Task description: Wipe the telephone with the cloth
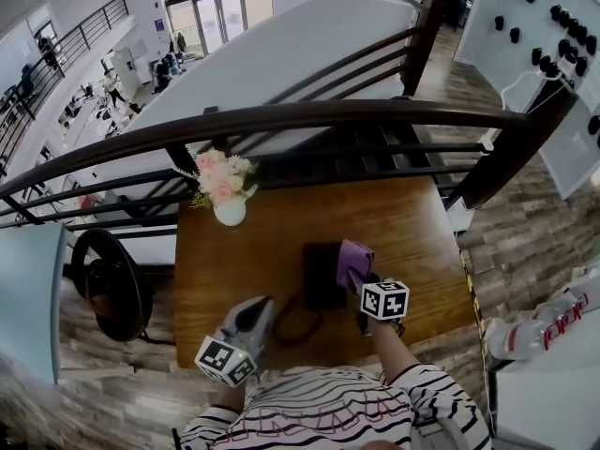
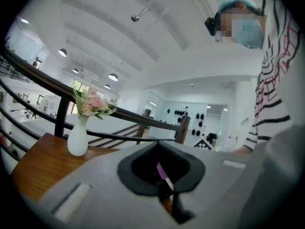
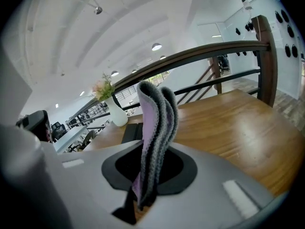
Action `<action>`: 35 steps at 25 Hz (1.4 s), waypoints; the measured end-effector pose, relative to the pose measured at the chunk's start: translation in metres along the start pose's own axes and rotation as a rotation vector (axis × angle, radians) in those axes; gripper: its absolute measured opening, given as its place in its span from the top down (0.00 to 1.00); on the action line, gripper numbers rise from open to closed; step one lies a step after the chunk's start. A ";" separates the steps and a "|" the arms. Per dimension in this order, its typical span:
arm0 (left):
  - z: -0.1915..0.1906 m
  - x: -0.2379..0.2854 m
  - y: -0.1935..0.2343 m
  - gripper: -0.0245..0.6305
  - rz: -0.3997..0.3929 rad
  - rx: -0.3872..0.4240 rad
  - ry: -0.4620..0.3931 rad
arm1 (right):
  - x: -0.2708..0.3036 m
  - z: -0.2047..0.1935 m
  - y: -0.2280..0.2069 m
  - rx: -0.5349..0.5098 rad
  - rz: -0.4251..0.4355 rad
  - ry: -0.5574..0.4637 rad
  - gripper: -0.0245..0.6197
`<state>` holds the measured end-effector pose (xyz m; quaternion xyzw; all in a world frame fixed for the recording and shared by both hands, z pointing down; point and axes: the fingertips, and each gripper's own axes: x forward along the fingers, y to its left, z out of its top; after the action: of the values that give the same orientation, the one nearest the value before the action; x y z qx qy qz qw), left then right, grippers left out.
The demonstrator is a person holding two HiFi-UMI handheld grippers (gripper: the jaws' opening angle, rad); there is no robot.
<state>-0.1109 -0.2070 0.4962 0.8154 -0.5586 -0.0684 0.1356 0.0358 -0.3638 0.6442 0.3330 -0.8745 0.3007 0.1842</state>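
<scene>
Right tool (image 3: 143,194) clamping folded cloth (image 3: 155,132), wooden table (image 3: 228,123)

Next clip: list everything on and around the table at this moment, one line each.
table: one, brown wood, beside the railing
railing: one, dark, behind the table
vase: one, white, far left corner
flowers: one bunch, pink, in the vase
telephone: one, black, mid-table
cord: one, dark, looped left of the telephone
cloth: one, purple, at the telephone's right side
left gripper: grey, jaws together, near edge
right gripper: clamped on the cloth
</scene>
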 end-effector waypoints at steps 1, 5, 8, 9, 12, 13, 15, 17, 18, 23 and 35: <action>0.000 -0.003 0.000 0.96 0.002 -0.001 0.004 | -0.002 0.000 0.009 -0.005 0.017 -0.009 0.88; 0.000 -0.015 0.000 0.96 0.006 0.002 0.009 | -0.004 -0.010 0.051 -0.028 0.098 -0.021 0.88; 0.000 -0.024 -0.001 0.96 0.009 0.010 0.010 | 0.002 -0.022 0.079 -0.048 0.154 -0.005 0.88; 0.001 -0.028 -0.001 0.96 0.013 0.012 0.012 | 0.005 -0.027 0.087 -0.054 0.168 0.004 0.88; 0.003 -0.039 -0.001 0.96 0.026 0.011 0.015 | 0.017 -0.039 0.103 -0.074 0.184 0.034 0.88; 0.003 -0.042 0.000 0.96 0.031 0.010 0.015 | 0.021 -0.043 0.105 -0.081 0.183 0.045 0.88; 0.002 -0.047 0.002 0.96 0.041 0.009 0.016 | 0.031 -0.051 0.106 -0.096 0.176 0.069 0.88; 0.001 -0.047 0.001 0.96 0.043 0.011 0.017 | 0.039 -0.059 0.102 -0.105 0.165 0.092 0.88; 0.000 -0.047 0.001 0.96 0.043 0.013 0.018 | 0.041 -0.061 0.099 -0.106 0.158 0.100 0.88; 0.000 -0.040 -0.004 0.96 0.039 0.005 0.018 | 0.038 -0.060 0.074 -0.099 0.111 0.108 0.88; -0.008 -0.005 -0.019 0.96 -0.046 0.010 0.022 | 0.003 -0.053 -0.003 -0.051 -0.033 0.073 0.88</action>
<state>-0.0938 -0.1947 0.4981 0.8293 -0.5386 -0.0597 0.1363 0.0419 -0.3327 0.6871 0.3313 -0.8691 0.2870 0.2292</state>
